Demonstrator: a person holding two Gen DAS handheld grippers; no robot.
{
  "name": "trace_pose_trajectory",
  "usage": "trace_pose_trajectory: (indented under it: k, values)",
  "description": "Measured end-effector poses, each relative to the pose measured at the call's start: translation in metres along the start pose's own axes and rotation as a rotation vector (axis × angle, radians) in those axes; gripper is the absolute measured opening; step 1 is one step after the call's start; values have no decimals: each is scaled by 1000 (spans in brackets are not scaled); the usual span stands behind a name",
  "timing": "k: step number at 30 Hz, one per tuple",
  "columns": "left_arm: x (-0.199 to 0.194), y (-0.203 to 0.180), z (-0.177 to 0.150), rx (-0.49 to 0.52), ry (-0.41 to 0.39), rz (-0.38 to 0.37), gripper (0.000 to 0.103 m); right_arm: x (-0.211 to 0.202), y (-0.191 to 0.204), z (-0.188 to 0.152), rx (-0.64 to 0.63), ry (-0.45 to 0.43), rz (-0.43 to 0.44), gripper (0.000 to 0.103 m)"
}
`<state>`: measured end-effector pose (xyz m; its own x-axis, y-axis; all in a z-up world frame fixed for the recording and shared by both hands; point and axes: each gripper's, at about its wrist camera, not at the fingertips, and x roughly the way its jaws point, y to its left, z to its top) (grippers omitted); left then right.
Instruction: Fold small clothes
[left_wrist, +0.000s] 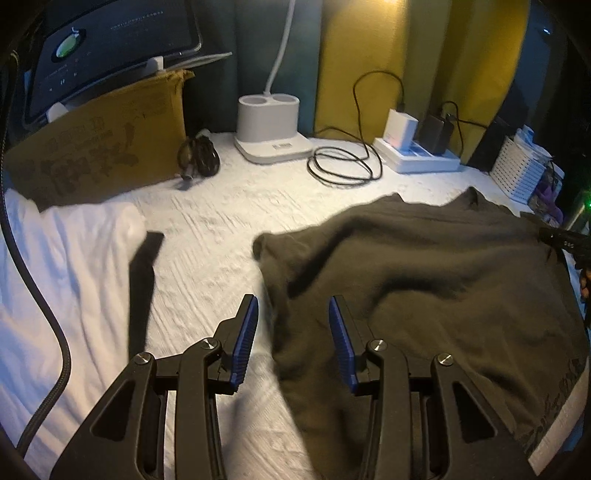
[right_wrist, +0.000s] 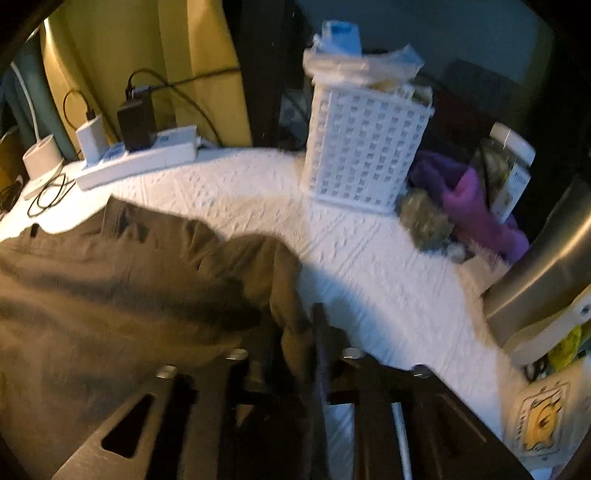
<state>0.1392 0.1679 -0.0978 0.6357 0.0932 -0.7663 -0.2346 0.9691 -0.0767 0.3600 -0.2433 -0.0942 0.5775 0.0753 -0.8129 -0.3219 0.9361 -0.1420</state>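
Left wrist view: white textured bedcover (left_wrist: 221, 221), olive garment (left_wrist: 424, 266) spread at right, cardboard box (left_wrist: 103, 144) and lamp base (left_wrist: 269, 129) behind; left gripper (left_wrist: 293, 343) wide apart, holding nothing. Right wrist view: white basket (right_wrist: 365, 147) on bedcover; right gripper (right_wrist: 295, 347) pinching garment edge.

Both wrist views looked down, close over the white bedspread (left_wrist: 207, 229); each faced the rear wall, sharing the dark garment (left_wrist: 424, 277) and power strip (right_wrist: 140, 162).
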Motion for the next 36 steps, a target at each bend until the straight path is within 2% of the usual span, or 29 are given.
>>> trace_pose_trajectory:
  k: [1,4,6,9,10,11,12,13,14,16,18,20,22,26,29,32,33,36]
  values:
    - [1,1,3,5,-3,5,41,-1,-1,4,-1,-9,13,78]
    - [5,2,10,11,-14,7,50,-1,-4,17,-8,-50,35,79]
    - [8,1,15,16,-18,6,50,6,-3,28,-32,-68,47,79]
    - [16,0,19,19,-11,7,50,27,-2,38,-53,-20,133,79]
    - [20,1,20,16,-6,5,50,36,1,38,-69,5,152,77]
    - [23,1,21,11,-1,0,50,43,5,37,-89,26,156,71]
    - [27,2,23,7,7,-3,50,51,10,36,-116,54,160,41]
    - [31,2,24,5,13,-5,50,51,13,36,-120,44,185,20]
    - [33,2,24,4,17,-6,50,52,18,37,-143,58,192,9]
    - [37,2,25,1,24,-7,50,48,33,37,-237,51,122,8]
    - [39,2,26,1,24,-12,50,38,39,42,-262,7,80,7]
    - [41,3,26,0,26,-9,50,29,36,52,-255,-53,1,7]
    - [42,5,27,-2,27,-6,50,23,25,64,-211,-98,-36,7]
    - [43,10,30,-6,22,-5,50,29,6,74,-138,-112,-27,7]
    - [44,14,32,-9,24,4,50,41,3,68,-118,-102,-42,7]
    - [54,18,33,-19,41,9,50,65,9,59,-128,-46,-48,8]
    - [59,20,33,-27,54,11,50,77,10,55,-127,-3,-41,8]
    - [63,20,36,-10,37,29,50,79,11,53,-123,-9,-55,10]
